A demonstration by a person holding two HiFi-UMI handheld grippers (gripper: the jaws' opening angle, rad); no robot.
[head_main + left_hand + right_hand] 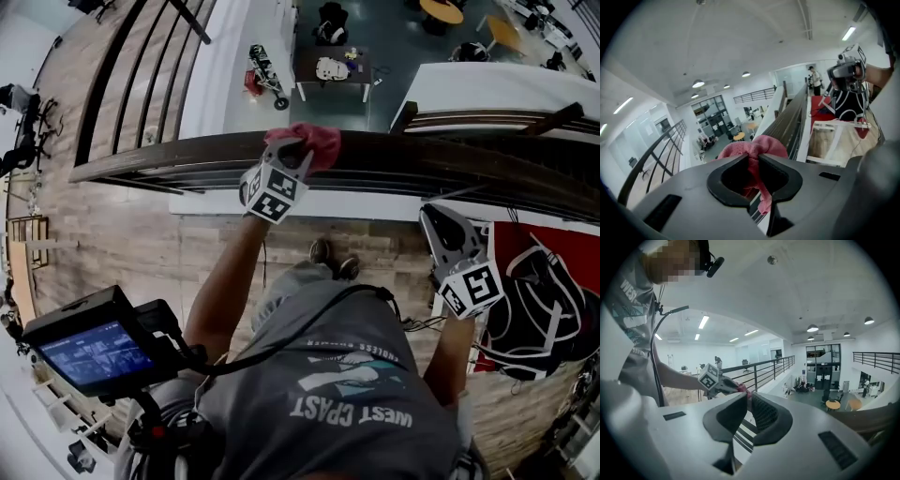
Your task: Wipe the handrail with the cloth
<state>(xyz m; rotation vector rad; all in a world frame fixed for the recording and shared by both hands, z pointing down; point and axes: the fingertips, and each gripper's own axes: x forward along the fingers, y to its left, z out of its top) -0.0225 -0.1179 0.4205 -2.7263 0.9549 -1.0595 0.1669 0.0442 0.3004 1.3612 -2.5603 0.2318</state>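
Note:
A dark wooden handrail (412, 157) runs across the head view above an open drop. A pink cloth (315, 142) lies bunched on top of it, and my left gripper (292, 156) is shut on that cloth. In the left gripper view the cloth (751, 146) bulges out between the fingertips of the left gripper (753, 157), and the handrail (791, 121) stretches away beyond. My right gripper (429, 214) hangs to the right, below the rail and apart from it. In its own view the right gripper (747, 397) has its jaws together and empty, with the handrail (874, 416) at the right.
Below the rail lies a lower floor with tables (333, 66). A second railing (141, 75) runs at the upper left. A red mat with black gear (544, 291) lies on the wooden floor at the right. A monitor (89, 352) sits on the person's rig at the lower left.

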